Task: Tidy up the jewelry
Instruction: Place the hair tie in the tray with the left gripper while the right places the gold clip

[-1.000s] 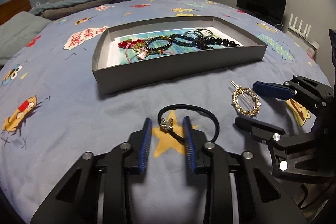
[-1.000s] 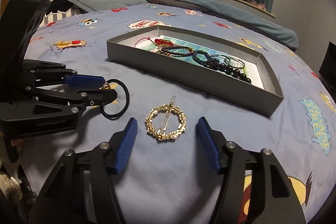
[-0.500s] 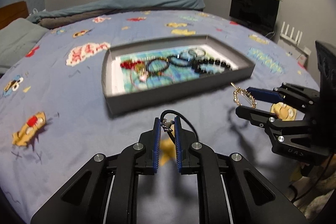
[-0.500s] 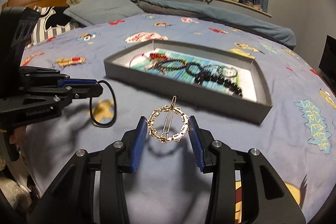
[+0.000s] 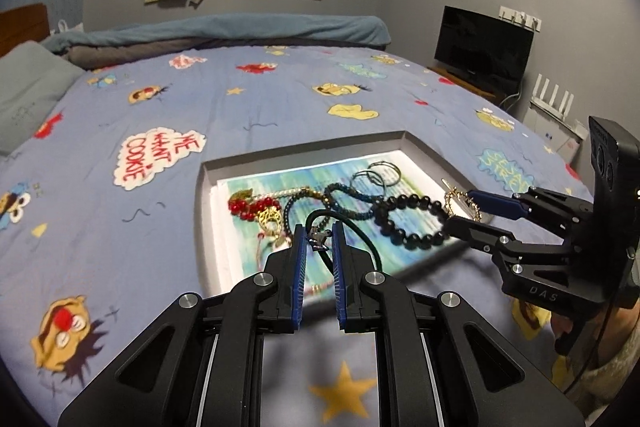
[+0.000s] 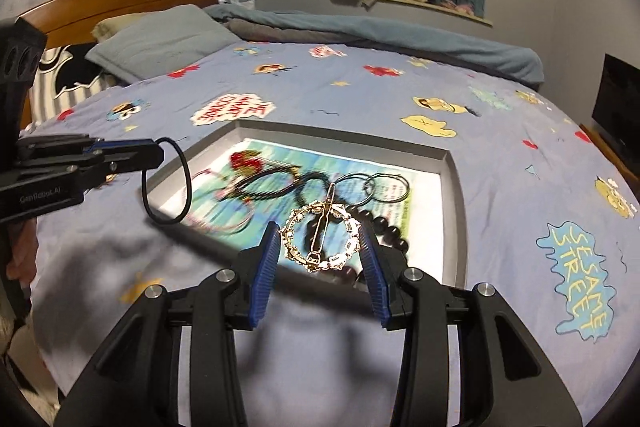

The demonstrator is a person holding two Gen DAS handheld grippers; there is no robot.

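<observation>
Nearest the left wrist camera, the left gripper (image 5: 319, 247) is clenched on the small metal charm of a thin black elastic hair tie (image 5: 352, 231), whose loop hangs limp off the blue pads and clear of the bedding. The tie looks light and floppy, so the charm or the joint beside it appears the only firm place to pinch. Alongside, the right gripper (image 6: 320, 247) grasps a round gold wreath-shaped metal hair clip (image 6: 320, 239) across its rim, one pad on each side, bar upright. The clip looks light and stiff, with thin ornament that could bend; the rim hold seems sound, though smooth metal may slip. Both pieces are carried above the near edge of a shallow grey cardboard tray (image 6: 454, 187), which rests on the blue cartoon-printed bedspread (image 5: 280, 99) and already contains beaded bracelets (image 5: 408, 219) and thin metal hoops (image 6: 386, 187).
</observation>
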